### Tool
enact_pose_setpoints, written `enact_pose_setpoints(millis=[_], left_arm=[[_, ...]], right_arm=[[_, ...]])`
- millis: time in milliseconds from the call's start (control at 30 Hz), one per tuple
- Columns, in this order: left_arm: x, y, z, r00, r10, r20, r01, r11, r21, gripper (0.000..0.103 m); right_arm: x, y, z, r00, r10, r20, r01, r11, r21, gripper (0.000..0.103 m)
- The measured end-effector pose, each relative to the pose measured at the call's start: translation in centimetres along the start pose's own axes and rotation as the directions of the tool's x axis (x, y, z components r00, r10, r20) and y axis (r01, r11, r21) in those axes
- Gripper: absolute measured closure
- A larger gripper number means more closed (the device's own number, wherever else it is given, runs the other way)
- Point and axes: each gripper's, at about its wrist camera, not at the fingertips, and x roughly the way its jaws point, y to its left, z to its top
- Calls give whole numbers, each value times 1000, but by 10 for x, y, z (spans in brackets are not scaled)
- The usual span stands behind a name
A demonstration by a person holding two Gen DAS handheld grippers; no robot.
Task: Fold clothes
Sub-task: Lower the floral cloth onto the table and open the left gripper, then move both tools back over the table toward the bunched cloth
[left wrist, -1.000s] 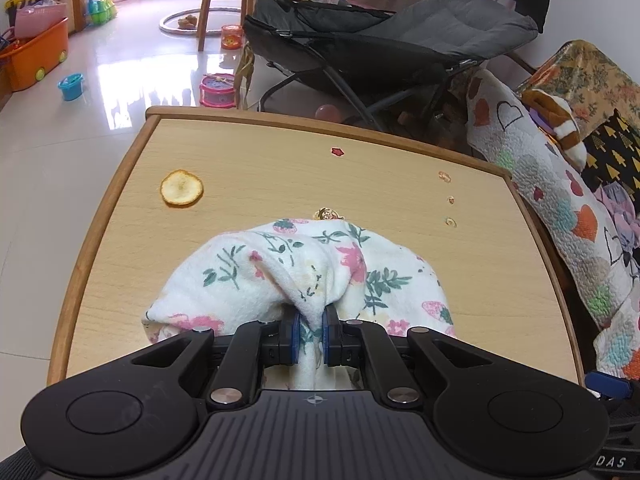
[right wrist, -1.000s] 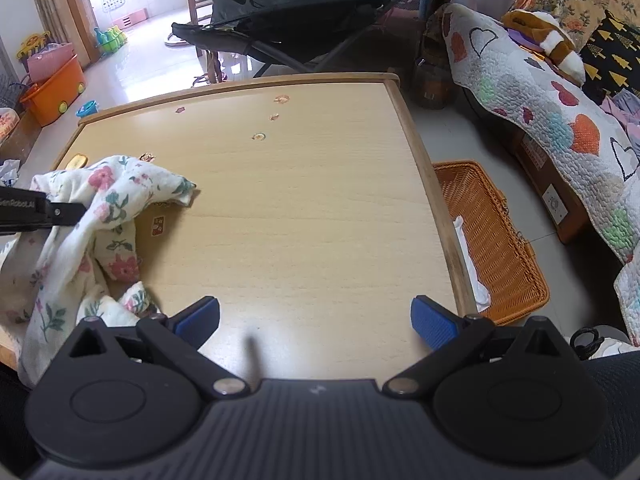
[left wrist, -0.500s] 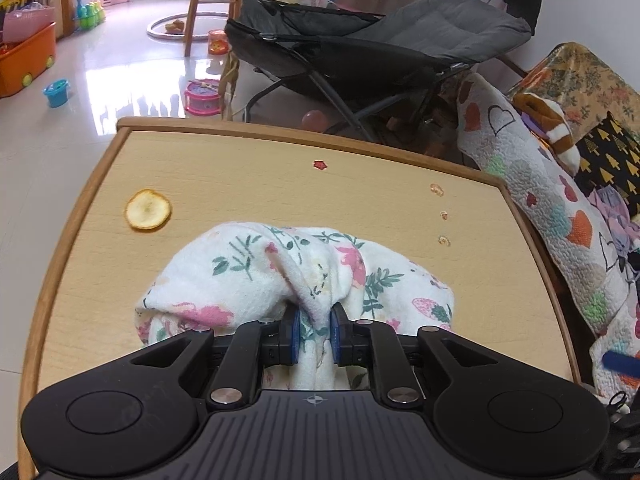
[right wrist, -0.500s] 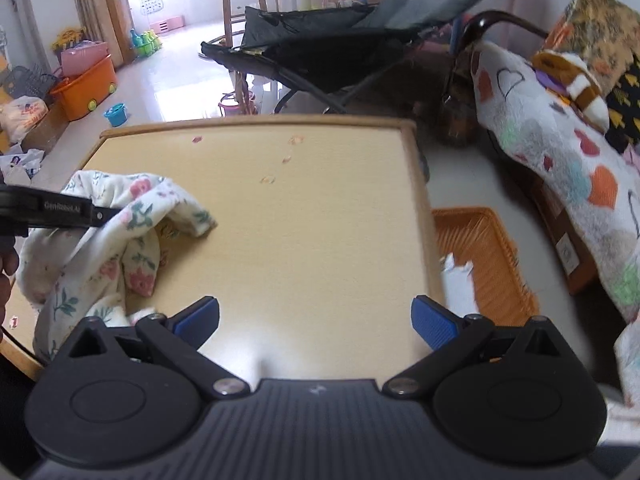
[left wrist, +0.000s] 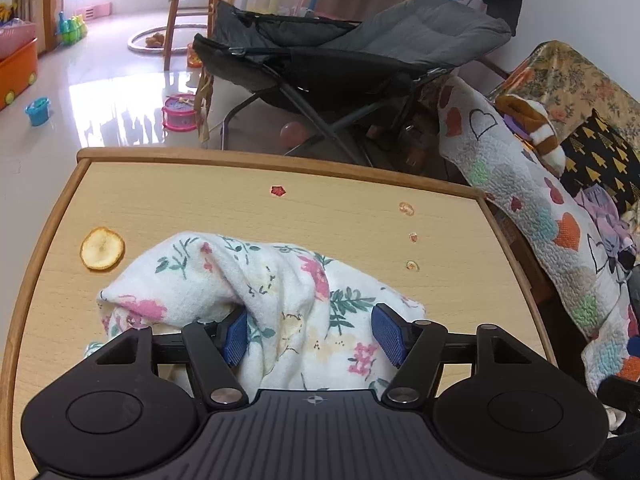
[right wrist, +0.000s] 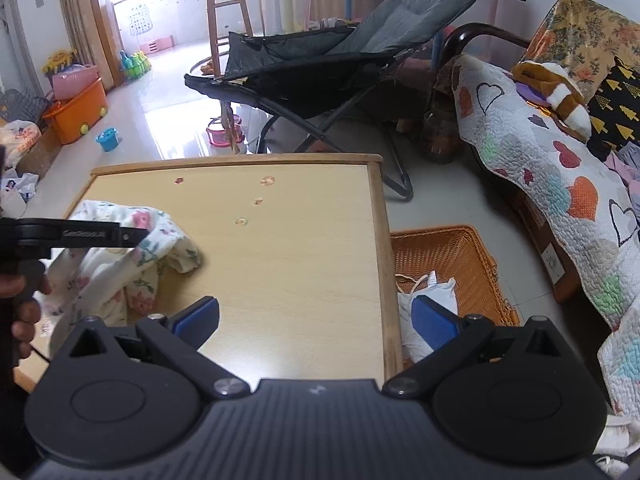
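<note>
A white floral garment (left wrist: 280, 280) lies bunched on the wooden table (left wrist: 320, 216), near its front left. My left gripper (left wrist: 312, 336) sits low over it with its jaws opening. A fold of the cloth lies loose between the blue pads (left wrist: 236, 336), no longer pinched. The right wrist view shows the same garment (right wrist: 112, 276) at the left, with the left gripper (right wrist: 136, 236) side-on above it and a hand (right wrist: 24, 320) on its grip. My right gripper (right wrist: 316, 320) is open and holds nothing, above the table's (right wrist: 304, 264) front right edge.
An orange wicker basket (right wrist: 452, 252) with a white garment (right wrist: 424, 292) stands on the floor right of the table. A quilt-covered sofa (right wrist: 560, 184) is further right, and a grey folding chair (left wrist: 340, 60) stands behind. Small stickers and a round yellow slice (left wrist: 102, 249) mark the tabletop.
The left jaws went from shut on the garment's fold to wide apart, and the cloth has slumped between them. The right gripper rose and drifted toward the table's right edge.
</note>
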Motion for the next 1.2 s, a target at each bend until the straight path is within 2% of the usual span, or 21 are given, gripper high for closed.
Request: enact_pose_setpoints(millis=[133,267,500,567,667,900,1067,1200], left_arm=[[-16,-6,6,1000,-27,-6,27,999,-23,37],[-41,-18,13,995,-91,-34,88,993,-73,37],[-97,-57,11,983,-178,-47,173,980,-97,37],[-116,-71,8,977,-200,-66,195,977,-86,37],[-153,-91,0,968,-245,-54,242,969,-50,37],[-243,-134,-16,938,-343,-46,342,939,-23,37],[-300,-154,-23,956,-293,-26,293,956,13,37],[-341,-155,-25,973,-230,5,230,973,9,36]], right_arm=[[-19,6,-2,1000,-9,15,9,1000,-25,1],[-35,6,6,999,-39,38,41,999,-36,1],[-73,2,25,990,-123,65,124,992,-8,1],[-90,1,30,989,-127,71,127,992,12,1],[-122,-1,37,987,-133,89,130,991,40,1],[-210,-7,47,973,-144,179,129,987,93,1],[-258,1,50,961,-176,213,167,984,63,0],[-271,15,47,957,-187,221,188,982,16,0]])
